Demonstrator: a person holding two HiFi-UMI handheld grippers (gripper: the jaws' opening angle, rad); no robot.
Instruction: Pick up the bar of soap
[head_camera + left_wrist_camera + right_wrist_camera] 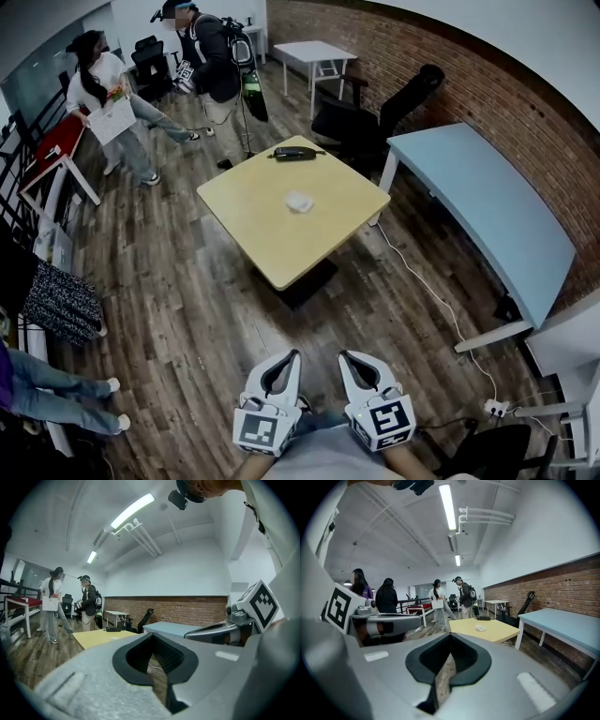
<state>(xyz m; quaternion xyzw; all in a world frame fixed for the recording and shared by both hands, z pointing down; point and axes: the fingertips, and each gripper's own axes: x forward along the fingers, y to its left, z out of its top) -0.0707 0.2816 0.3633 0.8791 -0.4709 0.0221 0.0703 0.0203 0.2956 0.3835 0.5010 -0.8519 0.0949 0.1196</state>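
Note:
A small white bar of soap (299, 201) lies near the middle of the square yellow table (281, 244), some way ahead of me. In the right gripper view the soap (480, 628) shows as a pale lump on the yellow table (497, 631). My left gripper (291, 355) and right gripper (346, 356) hang side by side low over the wooden floor, well short of the table. Both are shut and hold nothing. In their own views, the left gripper (152, 637) and the right gripper (451, 636) point toward the table, each with its jaws together.
A black object (295, 152) lies at the table's far edge. Beyond it stand two people (211, 61), an office chair (375, 117) and a white table (314, 52). A long blue table (487, 206) runs along the brick wall. A white cable (422, 281) leads to a power strip (495, 408).

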